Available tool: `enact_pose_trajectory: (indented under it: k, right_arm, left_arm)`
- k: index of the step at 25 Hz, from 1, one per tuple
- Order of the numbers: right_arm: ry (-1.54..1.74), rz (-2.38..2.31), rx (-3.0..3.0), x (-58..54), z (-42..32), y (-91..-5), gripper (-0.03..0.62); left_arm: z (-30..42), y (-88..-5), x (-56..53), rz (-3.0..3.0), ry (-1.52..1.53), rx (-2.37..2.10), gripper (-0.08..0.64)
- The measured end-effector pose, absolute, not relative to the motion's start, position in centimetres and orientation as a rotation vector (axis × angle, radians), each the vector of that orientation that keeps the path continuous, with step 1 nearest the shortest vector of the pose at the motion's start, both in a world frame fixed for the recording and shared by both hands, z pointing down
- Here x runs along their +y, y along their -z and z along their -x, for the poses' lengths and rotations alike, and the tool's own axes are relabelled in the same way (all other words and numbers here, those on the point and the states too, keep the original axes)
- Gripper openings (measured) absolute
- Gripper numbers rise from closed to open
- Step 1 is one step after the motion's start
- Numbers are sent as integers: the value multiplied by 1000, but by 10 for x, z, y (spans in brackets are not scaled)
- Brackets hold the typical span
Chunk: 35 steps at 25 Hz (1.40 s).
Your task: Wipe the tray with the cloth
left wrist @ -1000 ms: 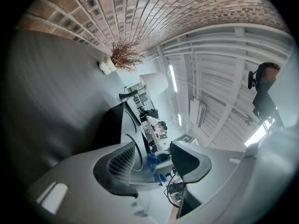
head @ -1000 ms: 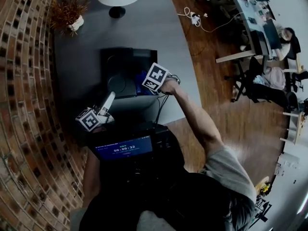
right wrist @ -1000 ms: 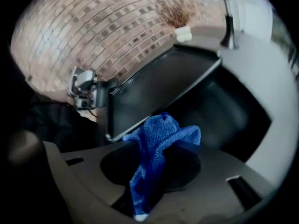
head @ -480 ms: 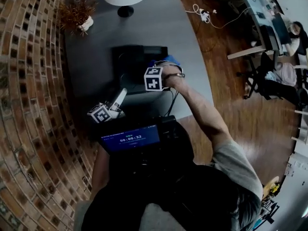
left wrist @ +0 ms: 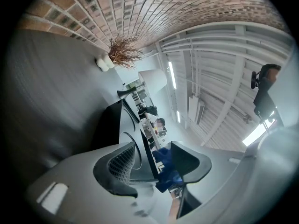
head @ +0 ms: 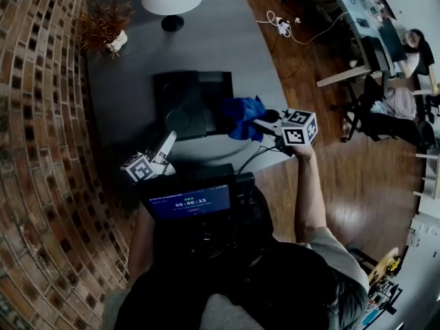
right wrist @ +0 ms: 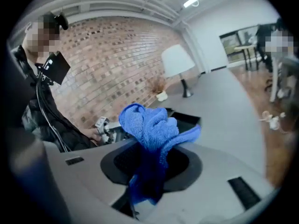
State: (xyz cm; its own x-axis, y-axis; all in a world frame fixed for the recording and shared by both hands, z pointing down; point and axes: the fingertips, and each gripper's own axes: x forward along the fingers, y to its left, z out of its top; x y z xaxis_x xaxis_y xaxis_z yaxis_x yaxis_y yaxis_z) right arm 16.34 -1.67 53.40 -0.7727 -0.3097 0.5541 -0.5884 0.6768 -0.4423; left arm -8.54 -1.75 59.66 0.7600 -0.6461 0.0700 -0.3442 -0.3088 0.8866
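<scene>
Head view: a black tray (head: pixel 180 95) lies on the grey worktop (head: pixel 130 81), with the left claw (head: pixel 167 141) at its near rim and the right claw (head: pixel 268 121) holding a blue cloth (head: pixel 242 115) just off the tray's right side. Left gripper view: narrow jaws pinch that rim, a sensible hold, since a stiff, light tray would likely slide. Right gripper view: jaws nearly together on the bunched cloth; soft and limp, it looks best gripped by the wad, loose folds left free to press flat.
</scene>
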Motion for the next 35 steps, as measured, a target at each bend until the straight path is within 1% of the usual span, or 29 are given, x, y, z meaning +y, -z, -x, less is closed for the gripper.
enact_pose_trajectory:
  k: [3,5,7,9,10,11,13,16,17,18,21,24,26,28,30,32,33,35]
  right_arm:
    - [-674,-855,-2122,3,-247,-531,123]
    - [-576,-848,-1863,24,-291,-560,125]
    - [-513,-767,-1694,46,-310,-608,136]
    - [-427,-625,-1575,68,-308,-660,151]
    - [-364,-549,-1515,78,-305,-676,160]
    - [-297,-490,-1464,84,-301,-681,183]
    - [-211,-476,-1456,76,-286,-658,275]
    - [-253,-585,-1712,31,-237,-610,284]
    - [-310,-608,-1810,19,-219,-604,322]
    - [-352,-611,-1857,11,-209,-605,377]
    - [-348,-549,-1812,11,-209,-623,377]
    - [-528,-478,-2018,7,-160,-617,377]
    - [-621,-407,-2032,6,-141,-638,377]
    - [-665,-345,-1969,7,-141,-669,376]
    - [-656,-284,-1954,5,-136,-680,375]
    - [-632,-221,-2003,0,-120,-673,368]
    - [-626,-186,-2043,-2,-104,-667,341]
    - [-594,-116,-2097,-5,-65,-661,329]
  left_arm:
    - [85,-585,-21,-1921,379,-761,238]
    - [91,-589,-23,-1925,385,-771,238]
    - [96,-592,-25,-1927,384,-787,238]
    - [98,-589,-28,-1930,385,-798,238]
    - [98,-584,-30,-1940,382,-802,238]
    - [99,-582,-31,-1949,373,-806,238]
    - [104,-582,-35,-1940,365,-818,238]
    - [113,-581,-50,-1952,364,-834,238]
    - [115,-581,-55,-1962,352,-837,238]
    - [116,-582,-61,-1972,336,-840,238]
    - [116,-586,-72,-2001,276,-852,238]
    - [113,-590,-81,-2011,244,-849,238]
    - [108,-599,-84,-2001,218,-836,238]
    - [101,-608,-86,-1997,185,-809,245]
    - [94,-613,-89,-2009,155,-779,245]
    - [90,-613,-92,-2012,144,-761,256]
    - [89,-612,-93,-2005,152,-751,256]
    - [90,-612,-94,-1989,174,-739,256]
